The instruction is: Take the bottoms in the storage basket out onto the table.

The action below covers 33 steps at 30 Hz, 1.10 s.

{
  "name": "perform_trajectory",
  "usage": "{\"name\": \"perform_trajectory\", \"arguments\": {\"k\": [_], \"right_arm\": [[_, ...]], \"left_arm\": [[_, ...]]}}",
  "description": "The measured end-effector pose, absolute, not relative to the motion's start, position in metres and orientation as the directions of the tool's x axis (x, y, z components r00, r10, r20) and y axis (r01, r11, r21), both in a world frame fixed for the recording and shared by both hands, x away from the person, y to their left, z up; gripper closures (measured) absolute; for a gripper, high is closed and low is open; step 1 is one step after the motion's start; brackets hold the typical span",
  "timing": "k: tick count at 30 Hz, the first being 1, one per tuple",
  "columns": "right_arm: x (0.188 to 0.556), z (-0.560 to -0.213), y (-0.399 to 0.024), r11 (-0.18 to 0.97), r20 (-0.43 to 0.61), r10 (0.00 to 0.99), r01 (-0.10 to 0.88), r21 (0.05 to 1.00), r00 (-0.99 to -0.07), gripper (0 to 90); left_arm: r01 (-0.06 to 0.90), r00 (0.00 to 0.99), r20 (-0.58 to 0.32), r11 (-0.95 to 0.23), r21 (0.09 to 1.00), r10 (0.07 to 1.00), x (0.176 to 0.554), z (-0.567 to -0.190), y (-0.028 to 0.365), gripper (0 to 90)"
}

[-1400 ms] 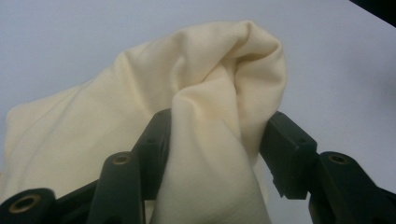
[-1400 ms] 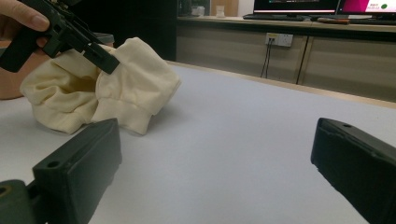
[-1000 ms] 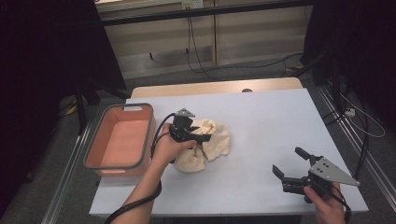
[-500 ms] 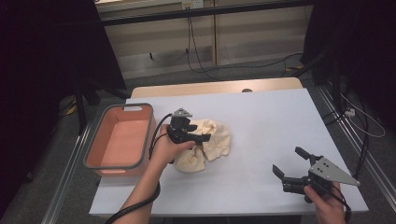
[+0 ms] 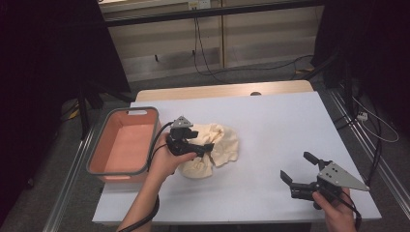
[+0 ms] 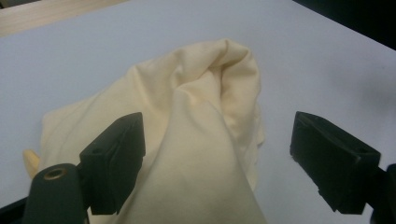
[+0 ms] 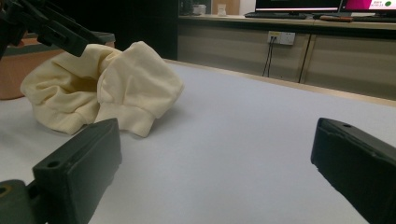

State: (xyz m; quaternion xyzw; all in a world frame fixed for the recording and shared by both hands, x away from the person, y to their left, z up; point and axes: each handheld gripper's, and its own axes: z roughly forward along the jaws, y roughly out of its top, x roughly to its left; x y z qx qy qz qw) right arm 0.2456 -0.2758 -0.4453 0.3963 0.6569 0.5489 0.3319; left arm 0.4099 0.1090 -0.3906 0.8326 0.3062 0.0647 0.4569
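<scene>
White table (image 5: 270, 121): left gripper (image 6: 217, 158) jaws just opened off cream cloth (image 6: 196, 140) (right gripper (image 5: 302, 169) jaws apart, unmoved).

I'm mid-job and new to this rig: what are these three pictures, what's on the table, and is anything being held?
No robot arm here: a person holds a two-jaw gripper in each hand. The high view looks down on the table; the other two pictures come from cameras riding on the grippers, looking along their black jaws. On the table lie a crumpled cream cloth and, at its left edge, a pink bin. The left gripper is at the cloth; its jaws have just been opening and now stand apart, the cloth between them but not pinched. The right gripper hovers open, nothing in it, near the table's front right corner.
</scene>
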Motion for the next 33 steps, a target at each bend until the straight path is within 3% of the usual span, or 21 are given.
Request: {"name": "perform_trajectory", "arguments": {"k": [33], "right_arm": [[0.245,-0.445,-0.274,0.09,-0.006,0.883,0.156,0.984,-0.469,1.3]], "left_arm": [[0.395,0.79,-0.159,-0.294,0.87,0.591,0.38,-0.393,0.155,15.0]]}}
